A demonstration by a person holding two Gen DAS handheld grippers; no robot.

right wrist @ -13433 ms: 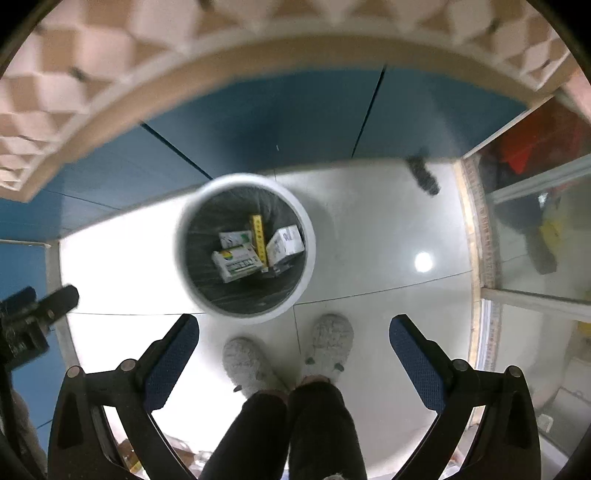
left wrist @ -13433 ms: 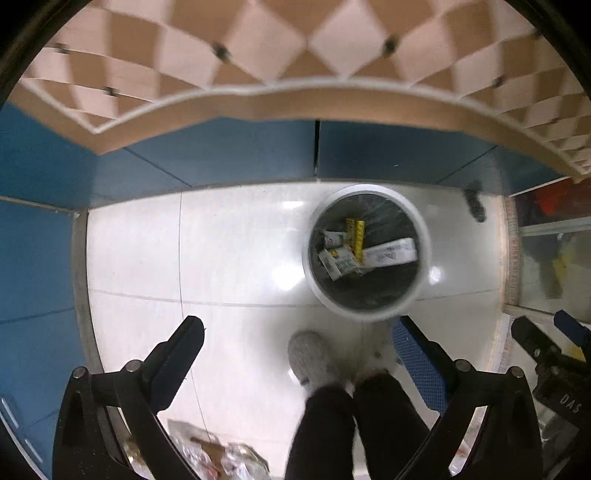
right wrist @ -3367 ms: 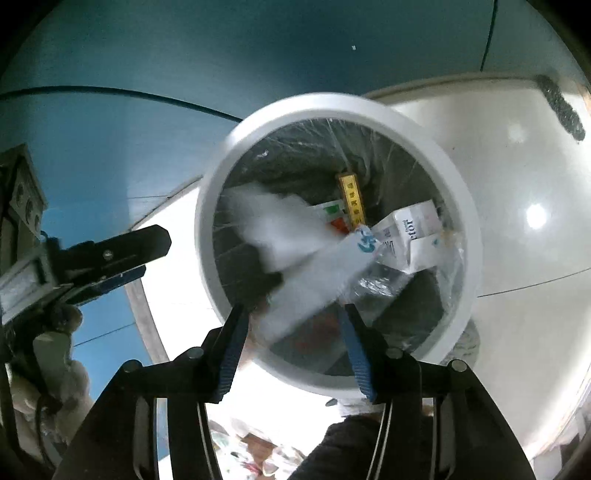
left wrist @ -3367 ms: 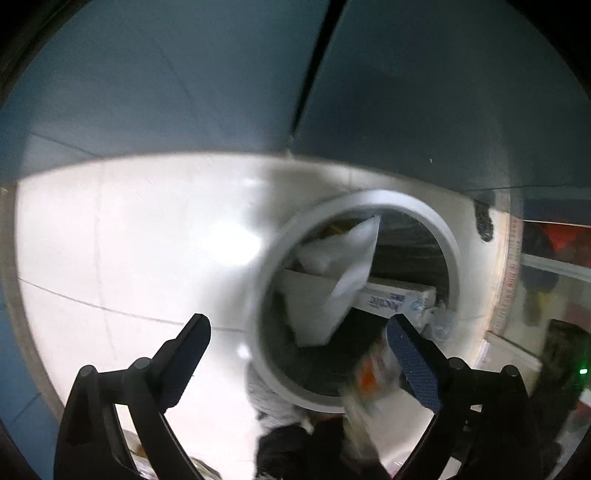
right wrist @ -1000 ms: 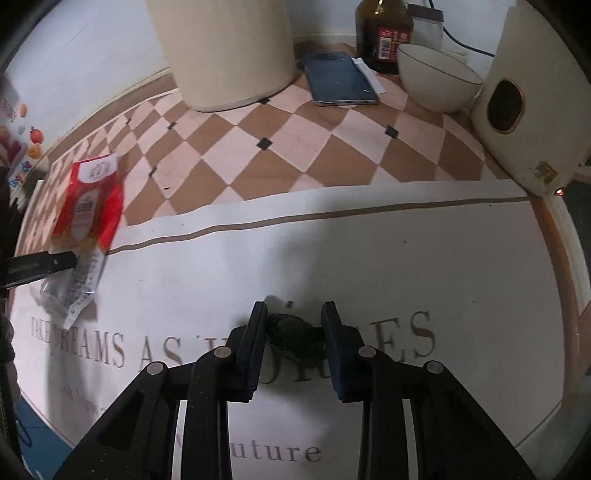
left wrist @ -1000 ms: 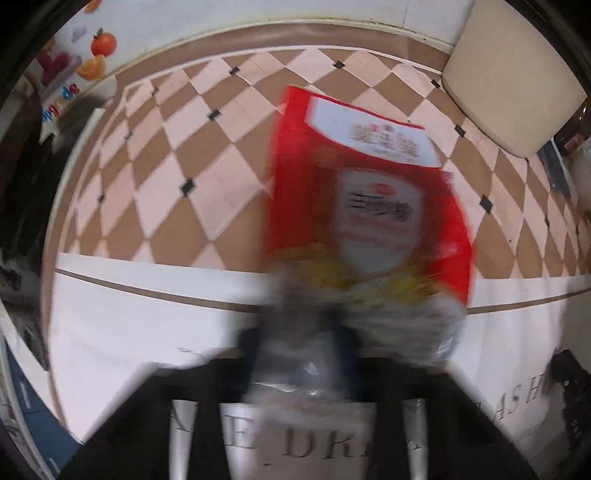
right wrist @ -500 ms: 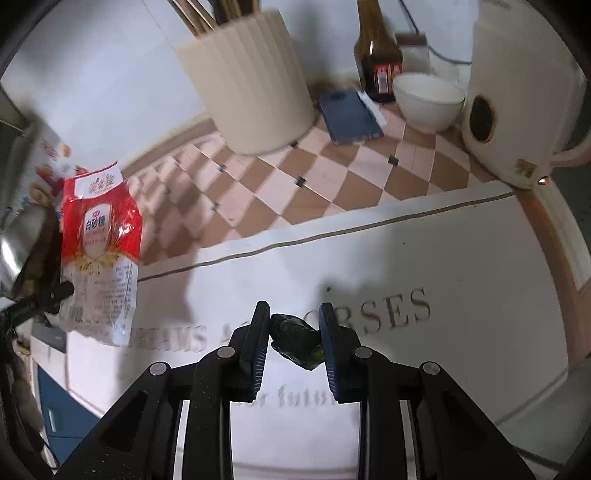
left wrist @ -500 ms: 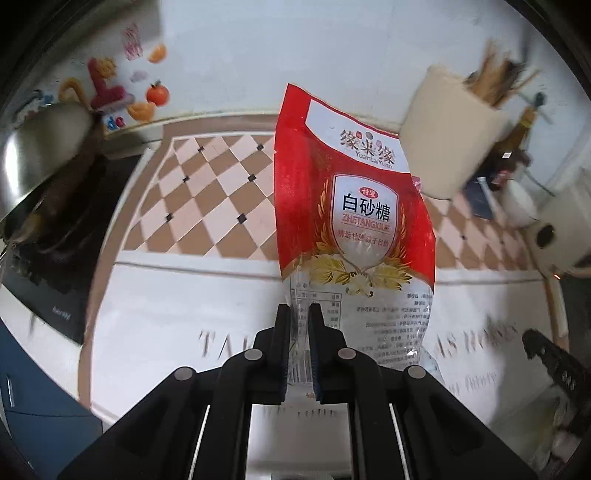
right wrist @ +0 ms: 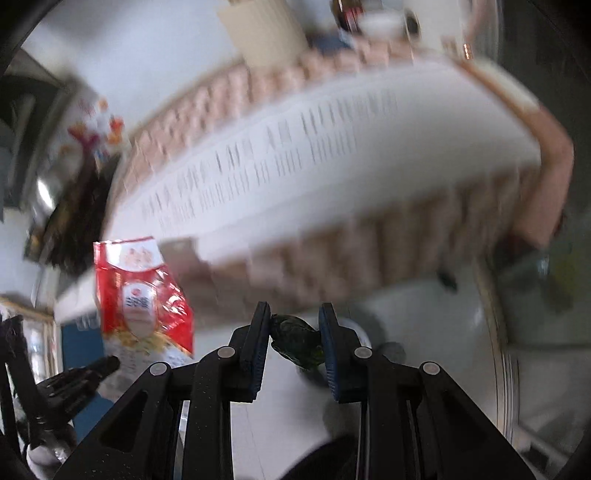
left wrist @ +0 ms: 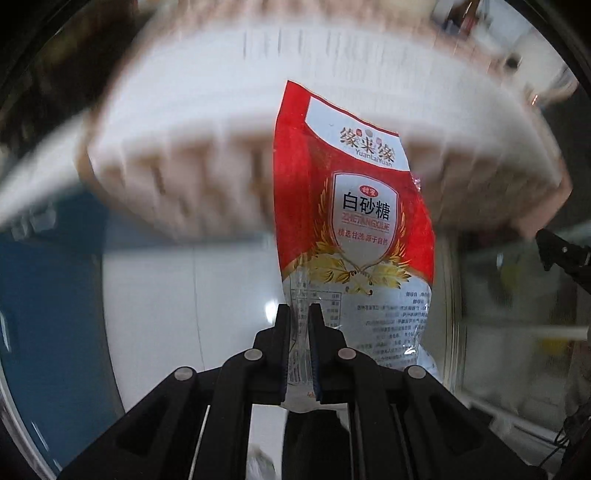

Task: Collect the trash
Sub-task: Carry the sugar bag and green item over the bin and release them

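Left wrist: left tongs (left wrist: 299, 314) clenching red sugar bag (left wrist: 354, 229), right tongs (right wrist: 293, 328) gripping dark wrapper (right wrist: 297, 341) (blurred counter (right wrist: 332, 177) behind)

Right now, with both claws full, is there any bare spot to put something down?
The white printed front strip of the counter mat looks bare. The checkered back by the utensil holder and bottle is crowded. The pale floor tiles beside the blue cabinet look open too.
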